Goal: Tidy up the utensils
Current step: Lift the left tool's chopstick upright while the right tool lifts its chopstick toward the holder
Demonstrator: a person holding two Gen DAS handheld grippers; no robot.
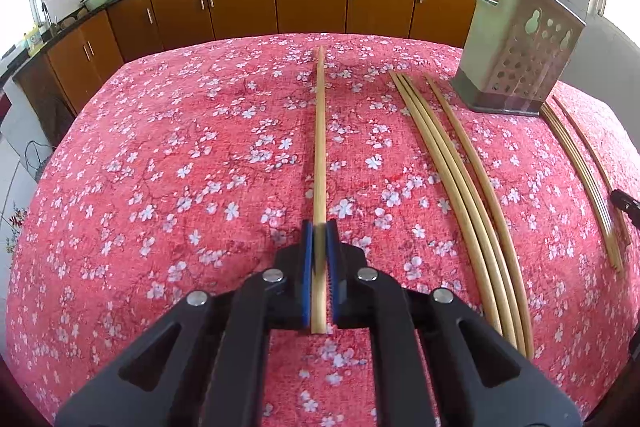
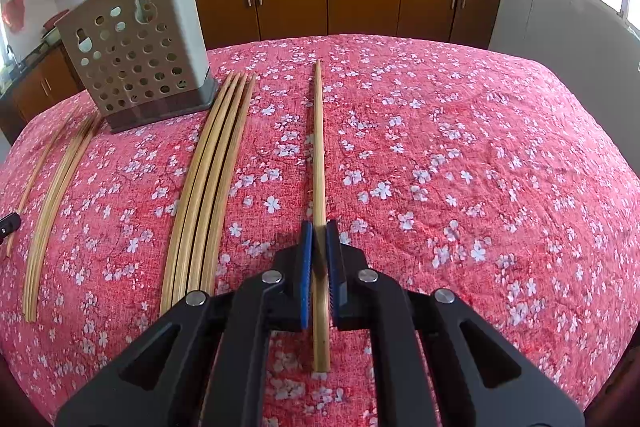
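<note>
Left wrist: left gripper [image 1: 319,235] clamped on one chopstick [image 1: 319,131], rest of it over tablecloth [image 1: 180,155]. Perforated holder [image 1: 516,67] far right, inside hidden. Four loose chopsticks [image 1: 452,163] beside it; another bunch behind, partly cut off.

Right wrist: right gripper [image 2: 319,235] clamped on second chopstick [image 2: 319,155]. Holder [image 2: 136,55] far left, contents unclear through holes. Bundle [image 2: 212,179] just right of it.

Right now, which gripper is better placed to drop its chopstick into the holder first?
Right, marginally. Both the left gripper and right gripper already clamp a chopstick each. The perforated holder looms nearer in the right view than the left, though chopstick rows flank it.
</note>
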